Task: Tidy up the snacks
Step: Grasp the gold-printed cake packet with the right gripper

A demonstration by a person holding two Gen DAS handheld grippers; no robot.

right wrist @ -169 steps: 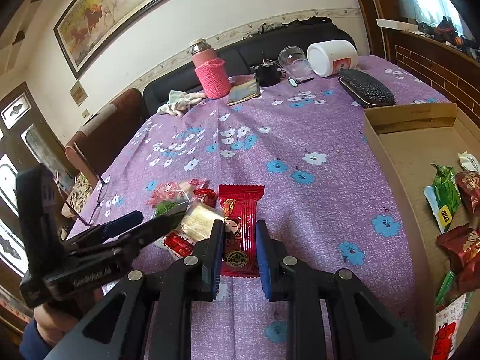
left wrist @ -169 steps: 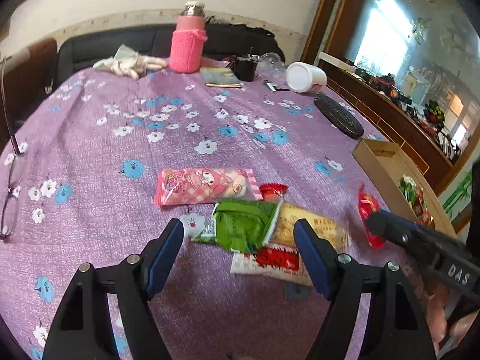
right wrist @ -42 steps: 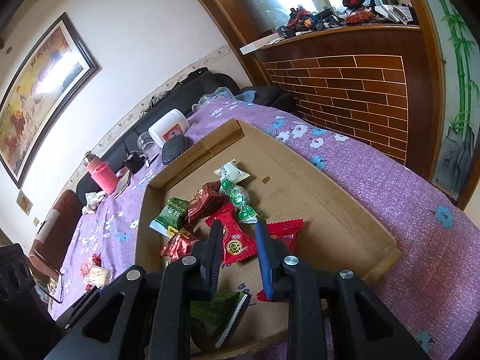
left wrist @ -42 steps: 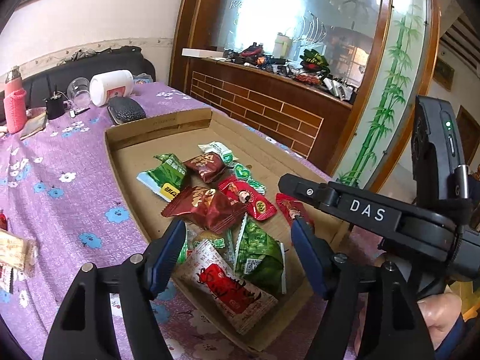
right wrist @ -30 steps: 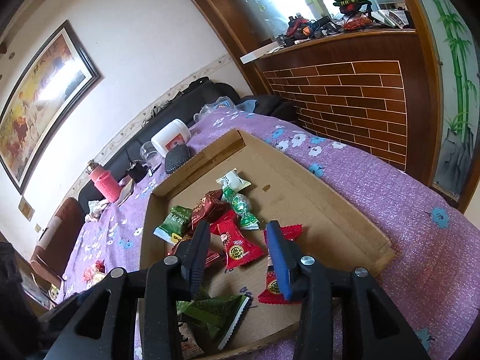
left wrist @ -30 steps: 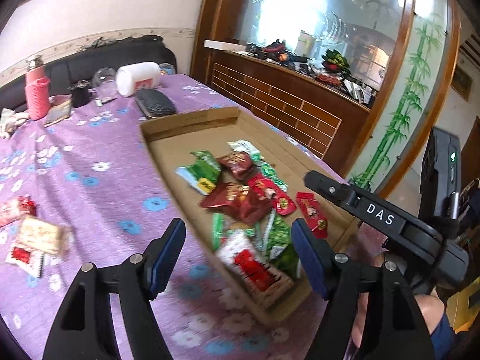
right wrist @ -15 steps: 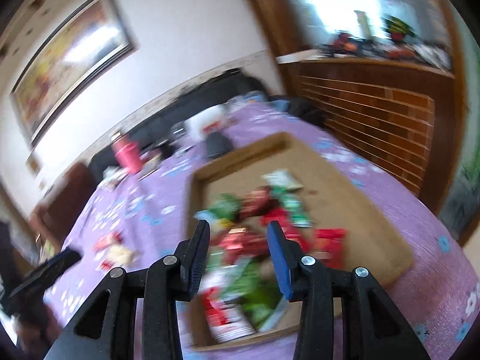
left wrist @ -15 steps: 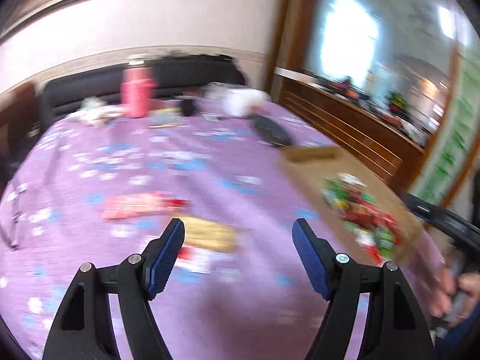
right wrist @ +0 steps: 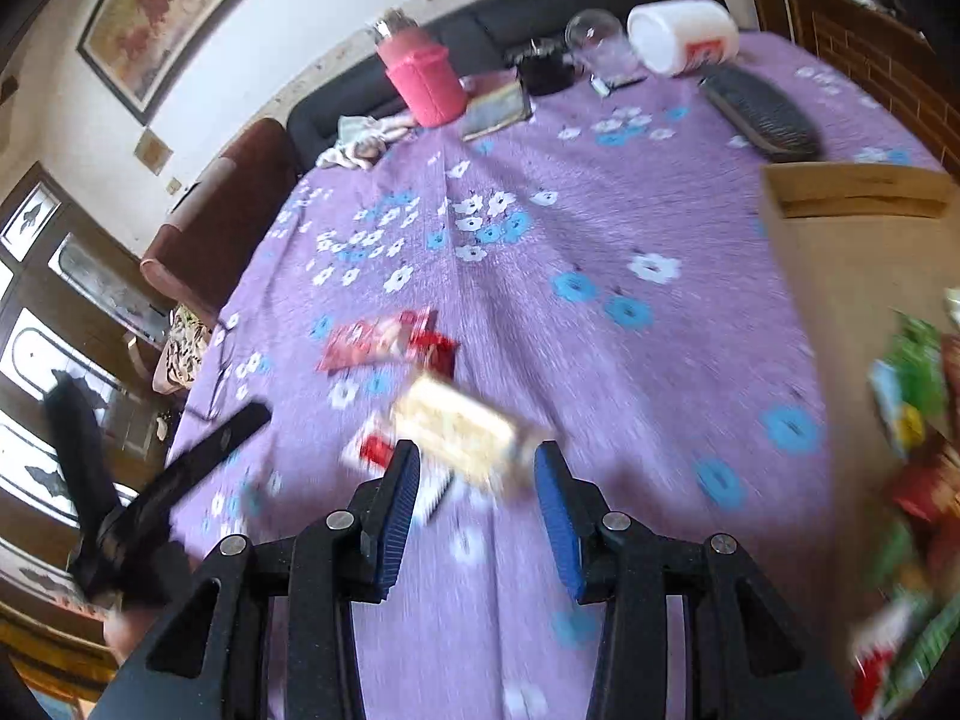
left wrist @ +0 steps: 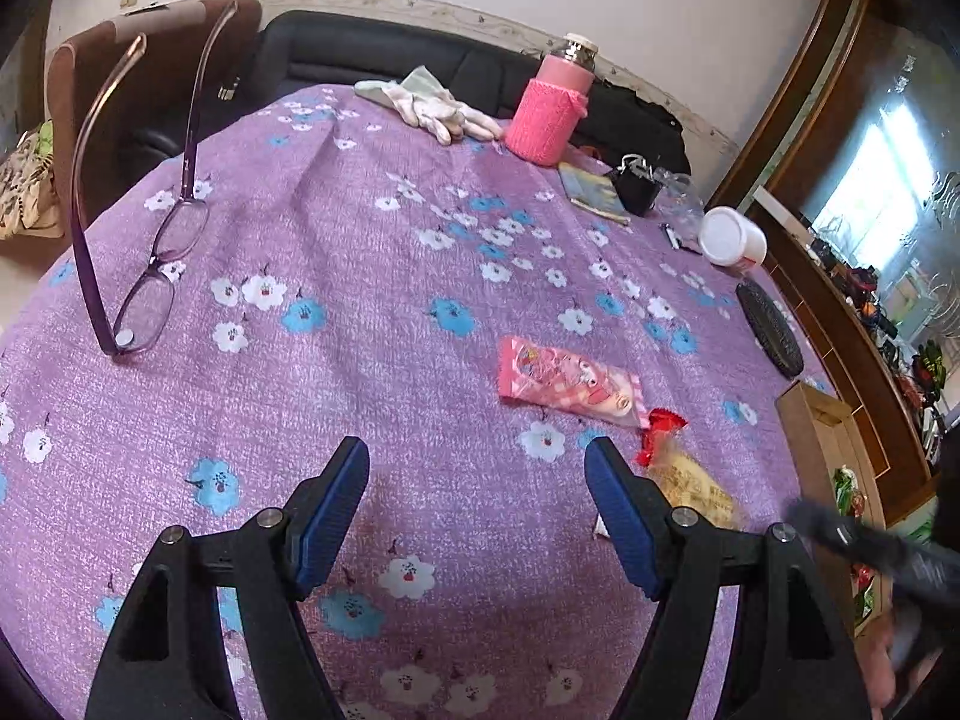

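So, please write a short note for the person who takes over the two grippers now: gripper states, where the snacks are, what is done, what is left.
Left gripper: open, empty, over bare tablecloth.
Right gripper: open, empty, above the yellow snack pack.
Done: many snacks already lie in the cardboard box.
Left: pink packet, small red candy, yellow snack pack and a red-and-white packet beside it are on the cloth, not yet boxed.

Your left gripper (left wrist: pixel 477 507) sits at the frame's bottom, fingers (left wrist: pixel 333 513) spread wide, empty. Your right gripper (right wrist: pixel 477 507) tilts downward, fingers (right wrist: pixel 396 507) parted, gripping nothing.
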